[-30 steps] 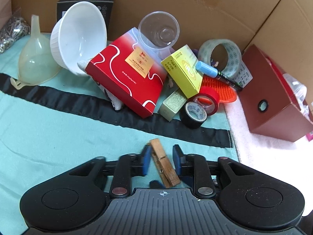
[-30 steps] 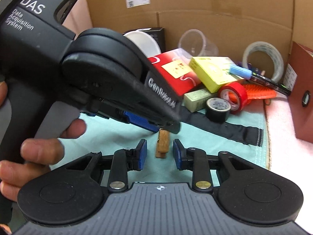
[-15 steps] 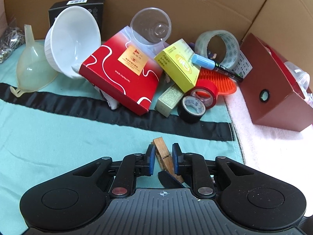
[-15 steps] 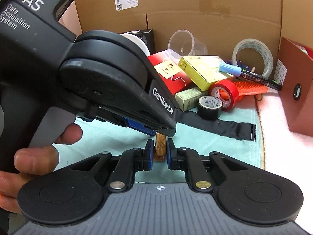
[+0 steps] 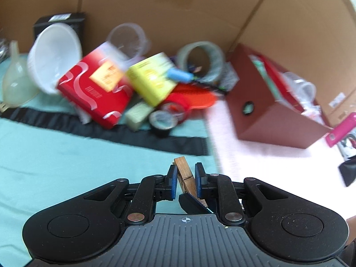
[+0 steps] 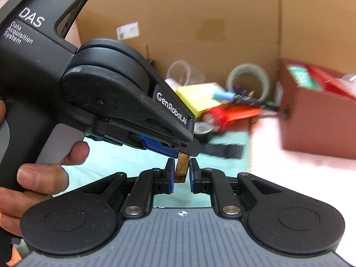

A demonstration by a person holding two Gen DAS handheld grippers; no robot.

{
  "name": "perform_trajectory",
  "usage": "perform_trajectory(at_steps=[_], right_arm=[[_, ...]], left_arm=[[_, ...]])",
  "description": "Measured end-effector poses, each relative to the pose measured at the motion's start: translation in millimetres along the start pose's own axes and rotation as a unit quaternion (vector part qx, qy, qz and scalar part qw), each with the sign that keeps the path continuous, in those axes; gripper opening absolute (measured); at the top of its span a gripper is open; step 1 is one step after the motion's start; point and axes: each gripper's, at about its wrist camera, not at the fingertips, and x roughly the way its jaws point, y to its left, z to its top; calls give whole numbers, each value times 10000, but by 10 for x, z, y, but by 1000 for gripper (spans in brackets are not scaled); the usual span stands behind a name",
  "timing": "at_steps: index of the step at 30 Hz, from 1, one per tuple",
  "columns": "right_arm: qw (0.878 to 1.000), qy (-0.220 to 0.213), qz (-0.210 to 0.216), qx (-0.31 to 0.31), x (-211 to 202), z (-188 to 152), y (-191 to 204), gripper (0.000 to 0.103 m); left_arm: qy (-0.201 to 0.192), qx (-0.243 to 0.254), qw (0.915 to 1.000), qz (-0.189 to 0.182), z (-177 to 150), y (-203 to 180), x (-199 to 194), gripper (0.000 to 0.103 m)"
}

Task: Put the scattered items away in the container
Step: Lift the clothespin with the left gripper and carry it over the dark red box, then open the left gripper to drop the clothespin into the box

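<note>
- Both jaws meet at one clothespin [image 5: 185,174]: your left gripper [image 5: 186,178] grasps it; your right gripper [image 6: 179,171] brackets its end, barely parted.
- Red box [image 5: 271,109] lies ahead-right of the clothespin, whose long axis points forward.

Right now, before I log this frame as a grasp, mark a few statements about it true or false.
1. The left gripper is shut on the wooden clothespin. True.
2. The clothespin is inside the red-brown box. False: it is between gripper fingers, and the box sits off to the right.
3. The red-brown box has items in it. True.
4. The clear cup stands upright on the pink mat. False: it lies on its side in the pile, behind the red carton.
</note>
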Motion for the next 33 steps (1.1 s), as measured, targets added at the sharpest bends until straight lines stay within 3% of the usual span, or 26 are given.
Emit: perform_trajectory(at_steps=[10,19,24,33], right_arm=[[9955,-744,-591,8,-451,296,-493,15],[9896,-1091,-930,126,-486,603,-1028,15],[9887,-1157,-944,140,-278,745,-1236,15],[9909,-1015,-809,362,151,745,-1468,15]], left_arm=[[-463,619,9960,-451,332,-887,-55,12],[-799,1017,9897,-613,702,-1491,136,12],[-886,1118,9883,-547,905,-1584,360,12],[-701,1102,9905,-432,1054,-1483,779,12]])
